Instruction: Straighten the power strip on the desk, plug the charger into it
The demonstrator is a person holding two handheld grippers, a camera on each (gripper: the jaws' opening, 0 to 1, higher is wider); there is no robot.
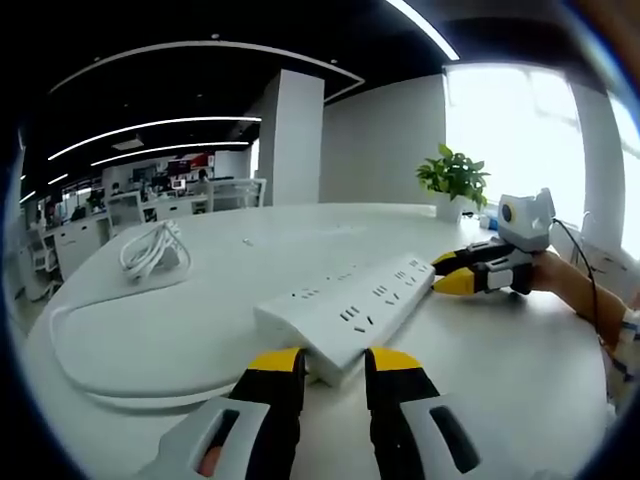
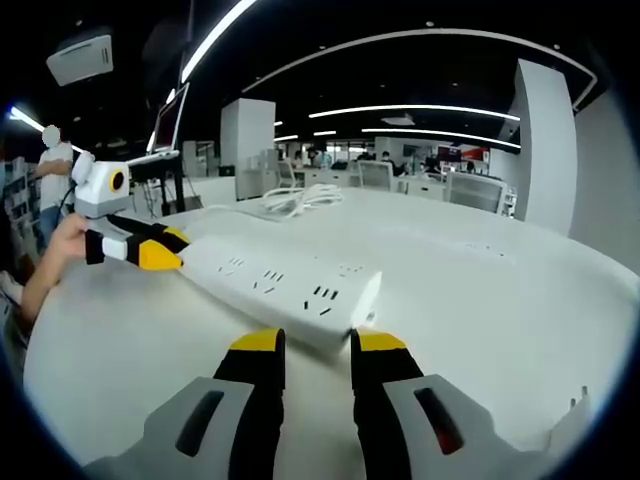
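Note:
A white power strip (image 1: 350, 305) lies at a slant on the white desk (image 1: 230, 330). My left gripper (image 1: 335, 362) is at its near end, open by a narrow gap, with the strip's corner just ahead of the yellow tips. My right gripper (image 1: 448, 272) is at the far end, its tips at the strip's edge. In the right gripper view the strip (image 2: 280, 285) runs away to the left, my right gripper (image 2: 318, 342) is open just short of it, and my left gripper (image 2: 160, 247) touches the other end. The charger with its coiled white cable (image 1: 155, 250) lies far off (image 2: 300, 200).
The strip's white cord (image 1: 60, 340) loops over the desk near its rounded edge. A potted plant (image 1: 455, 180) stands at the back by the window. A person's hand (image 1: 570, 280) holds my right gripper. Office desks and chairs (image 2: 420, 185) stand beyond.

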